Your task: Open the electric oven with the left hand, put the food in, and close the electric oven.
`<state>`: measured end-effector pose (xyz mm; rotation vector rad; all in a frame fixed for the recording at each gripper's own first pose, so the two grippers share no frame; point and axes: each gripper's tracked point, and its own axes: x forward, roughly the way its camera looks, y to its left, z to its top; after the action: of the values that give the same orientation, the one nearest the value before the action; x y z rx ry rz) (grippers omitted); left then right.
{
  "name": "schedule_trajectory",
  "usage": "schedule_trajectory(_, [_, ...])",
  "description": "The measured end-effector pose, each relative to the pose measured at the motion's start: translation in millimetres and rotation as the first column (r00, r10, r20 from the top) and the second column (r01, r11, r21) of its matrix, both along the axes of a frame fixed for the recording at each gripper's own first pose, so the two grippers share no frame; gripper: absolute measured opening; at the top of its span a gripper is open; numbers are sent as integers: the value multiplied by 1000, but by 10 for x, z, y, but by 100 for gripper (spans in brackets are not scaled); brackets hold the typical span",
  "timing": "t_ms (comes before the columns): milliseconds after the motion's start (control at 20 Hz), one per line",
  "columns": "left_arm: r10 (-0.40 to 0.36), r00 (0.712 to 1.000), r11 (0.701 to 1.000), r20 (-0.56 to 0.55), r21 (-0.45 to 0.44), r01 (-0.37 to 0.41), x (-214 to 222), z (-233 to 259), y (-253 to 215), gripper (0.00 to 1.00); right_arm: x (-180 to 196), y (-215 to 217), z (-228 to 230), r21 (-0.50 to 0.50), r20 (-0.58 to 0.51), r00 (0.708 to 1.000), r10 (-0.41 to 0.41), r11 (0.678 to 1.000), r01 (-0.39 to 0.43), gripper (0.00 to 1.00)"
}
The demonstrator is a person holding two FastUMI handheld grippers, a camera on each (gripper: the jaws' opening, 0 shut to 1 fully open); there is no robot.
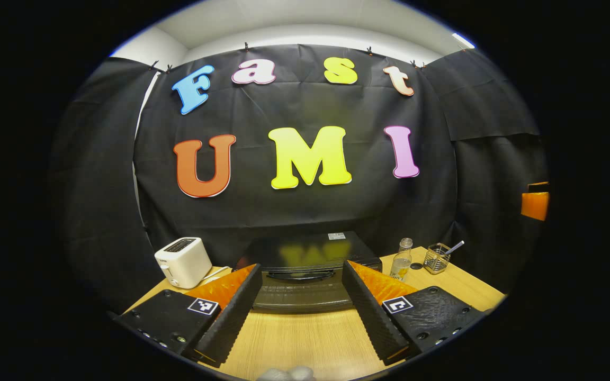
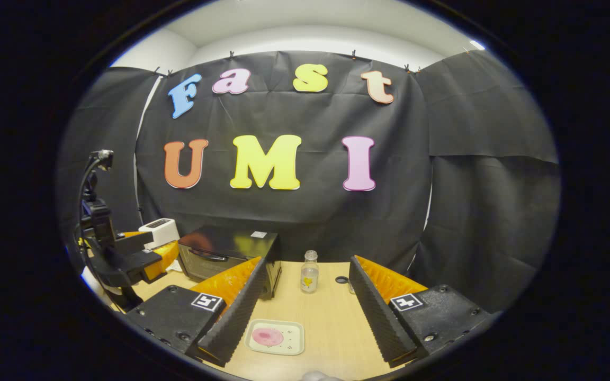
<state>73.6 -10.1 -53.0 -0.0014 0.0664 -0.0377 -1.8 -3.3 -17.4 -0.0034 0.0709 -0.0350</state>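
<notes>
Left claw [image 1: 302, 312] spread wide above the table [image 1: 305, 338], closed electric oven [image 1: 305, 267] ahead, toaster [image 1: 183, 262] beside it

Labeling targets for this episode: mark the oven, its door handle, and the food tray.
oven [image 1: 305, 251], left gripper view, on its dark top panel.
door handle [image 1: 299, 275], left gripper view, middle of the bar.
food tray [image 2: 290, 341], right gripper view, on its pale rim.

Glossy black oven [image 1: 305, 254] on matt wood-grain table [image 1: 310, 338].

both claws, left [image 1: 301, 307] and right [image 2: 305, 312], gape wide
</notes>
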Motion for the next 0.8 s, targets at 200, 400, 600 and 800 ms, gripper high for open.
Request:
schedule_trajectory(200, [-12, 1000, 1000, -24, -2, 12, 380, -211, -44, 96, -31, -52, -70, 12, -36, 999, -21, 1000, 22, 99])
schedule_trajectory(400, [-17, 998, 1000, -60, 13, 18, 766, -456, -71, 97, -64, -142, -130, 7, -69, 996, -53, 999, 53, 99])
schedule_trajectory(600, [-7, 995, 1000, -99, 6, 7, 1121, -673, -37, 97, -54, -218, -193, -9, -94, 992, -85, 996, 85, 99])
schedule_trajectory(800, [-1, 993, 1000, -121, 15, 3, 1396, -840, -4, 97, -29, -236, -264, -22, -122, 987, -100, 995, 98, 99])
